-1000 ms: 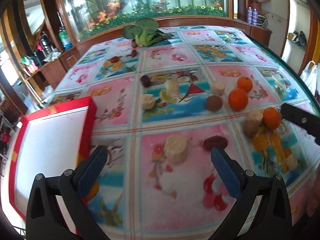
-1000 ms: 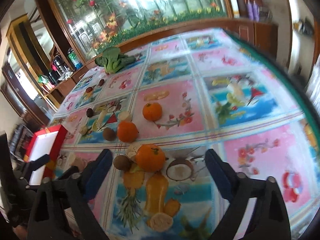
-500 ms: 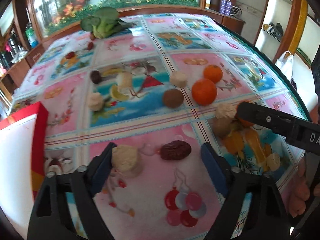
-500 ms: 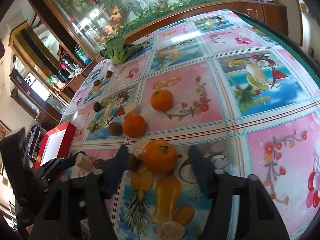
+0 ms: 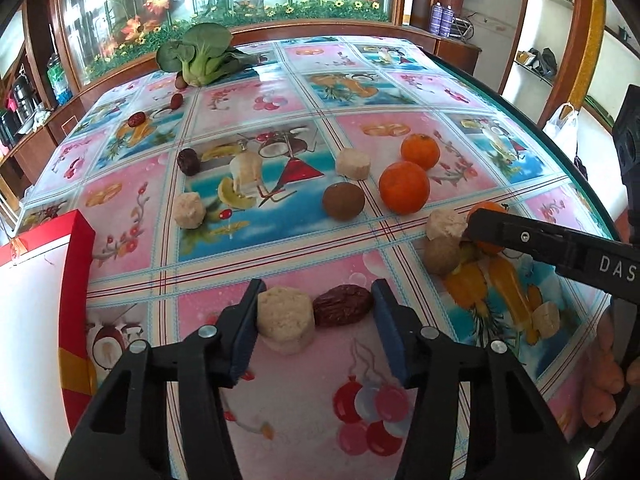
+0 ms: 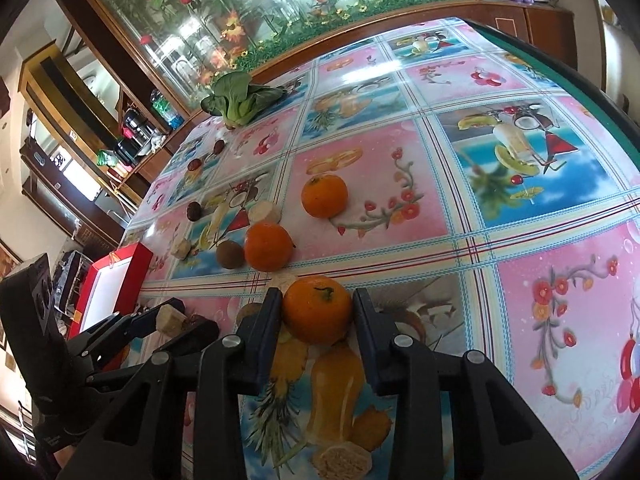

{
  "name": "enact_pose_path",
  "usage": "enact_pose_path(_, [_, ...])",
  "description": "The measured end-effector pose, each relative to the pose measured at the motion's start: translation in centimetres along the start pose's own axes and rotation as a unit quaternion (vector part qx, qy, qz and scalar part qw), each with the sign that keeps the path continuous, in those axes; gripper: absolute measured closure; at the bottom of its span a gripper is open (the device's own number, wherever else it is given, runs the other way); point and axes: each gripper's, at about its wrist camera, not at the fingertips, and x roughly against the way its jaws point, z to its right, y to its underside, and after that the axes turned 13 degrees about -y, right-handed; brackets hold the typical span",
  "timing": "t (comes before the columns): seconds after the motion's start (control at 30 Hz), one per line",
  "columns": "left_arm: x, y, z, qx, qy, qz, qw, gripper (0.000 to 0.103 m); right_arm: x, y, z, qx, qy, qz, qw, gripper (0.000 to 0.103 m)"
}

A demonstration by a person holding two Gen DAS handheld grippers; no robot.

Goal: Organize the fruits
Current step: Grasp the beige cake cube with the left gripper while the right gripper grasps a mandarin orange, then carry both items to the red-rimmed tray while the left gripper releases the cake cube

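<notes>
The orange [image 6: 318, 309] is sitting between the fingers of your right gripper [image 6: 316, 314], near the front edge of the table [image 6: 520, 92]. The jaws have just been closing, and both pads are now touching its sides, so you are gripping it. A pale chunk [image 6: 286, 280] is lying just behind it, and a brown round fruit [image 6: 248, 310] is lying just to its left.

Your left gripper [image 5: 316, 316] is also closing its jaws. A pale cut chunk [image 5: 285, 322] and a red date [image 5: 343, 311] are lying side by side between the fingers, touching each other. The left pad is touching the chunk and the right pad is touching the date, so you are pinching both together.

Farther back, two more oranges [image 5: 404, 187] and a brown fruit [image 5: 343, 201] are resting on the tablecloth. A red box [image 5: 76, 264] is standing at the left, and a green leafy vegetable [image 5: 198, 56] is lying at the far end.
</notes>
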Motion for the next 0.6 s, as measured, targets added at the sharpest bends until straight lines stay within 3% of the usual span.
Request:
enact_pose_path(0.13, [0.7, 0.3, -0.4, 0.013, 0.0, -0.001, 0.9999, 0.048, 0.6, -0.1, -0.6, 0.016, -0.002, 0.02, 1.0, 0.068])
enact_pose_path(0.27, [2.3, 0.5, -1.1, 0.019, -0.018, 0.017, 0.9995, 0.063, 1.2, 0.0, -1.6, 0.038, -0.011, 0.042, 0.998, 0.068])
enact_pose_path(0.4, [3.7, 0.8, -2.1, 0.022, -0.035, 0.035, 0.9985, 0.063, 1.3, 0.2, -2.4, 0.06, -0.013, 0.052, 0.997, 0.068])
enact_pose_path(0.53, [4.1, 1.5, -3.3, 0.032, -0.012, 0.031, 0.9989, 0.063, 1.1, 0.3, -2.6, 0.056, -0.006, 0.052, 0.997, 0.068])
enact_pose_path(0.6, [4.2, 2.1, -3.3, 0.015, -0.026, 0.031, 0.9991, 0.063, 1.0, 0.3, -2.5, 0.056, 0.0, 0.051, 0.997, 0.068])
